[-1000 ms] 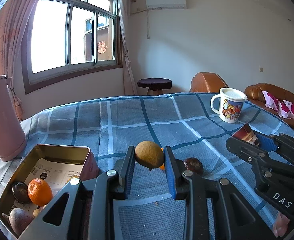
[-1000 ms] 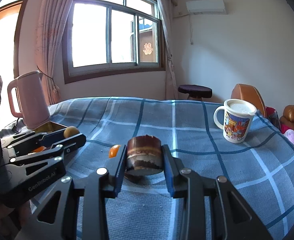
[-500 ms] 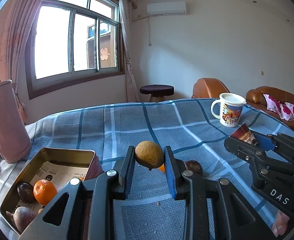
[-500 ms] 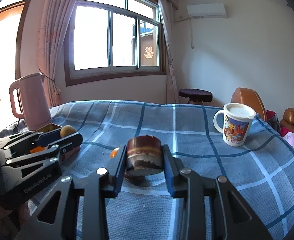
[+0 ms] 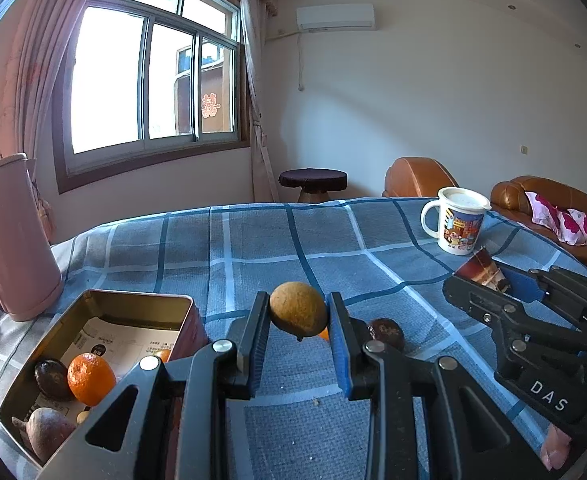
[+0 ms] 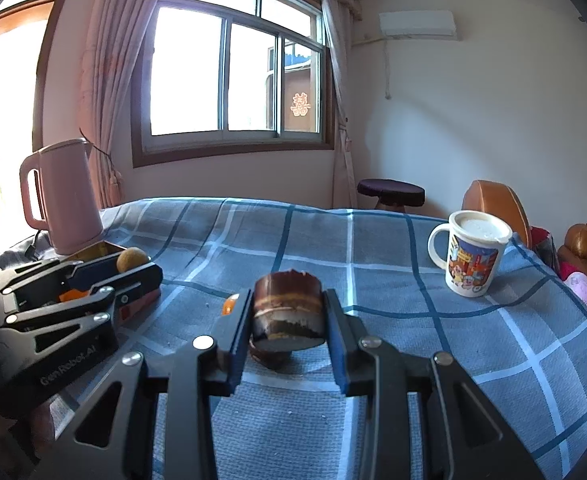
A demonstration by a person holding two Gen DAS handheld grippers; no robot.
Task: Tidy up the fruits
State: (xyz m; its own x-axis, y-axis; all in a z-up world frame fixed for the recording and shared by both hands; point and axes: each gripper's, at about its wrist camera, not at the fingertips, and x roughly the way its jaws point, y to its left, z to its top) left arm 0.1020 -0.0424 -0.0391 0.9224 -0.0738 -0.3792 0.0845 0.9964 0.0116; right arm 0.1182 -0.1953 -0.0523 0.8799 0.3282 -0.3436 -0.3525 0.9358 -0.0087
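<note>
My left gripper (image 5: 298, 309) is shut on a round yellow-brown fruit (image 5: 298, 314), held just above the cloth. To its left an open metal tin (image 5: 133, 298) holds an orange (image 5: 90, 378), a dark fruit (image 5: 51, 378) and a reddish-brown one (image 5: 47, 432). A dark round fruit (image 5: 386, 333) and a partly hidden orange one (image 5: 324, 335) lie on the cloth behind the fingers. My right gripper (image 6: 287, 300) is shut on a short brown banded cylinder (image 6: 287, 312), lifted over a dark fruit (image 6: 271, 356). The left gripper (image 6: 133, 266) shows at that view's left.
A blue checked cloth (image 6: 373, 240) covers the table. A pink kettle (image 5: 9, 236) stands at the far left behind the tin. A lidded cartoon mug (image 6: 473, 254) stands at the far right. A stool (image 5: 313, 180) and brown sofas (image 5: 541, 200) are beyond the table.
Both grippers keep their holds. The views have only drifted slightly.
</note>
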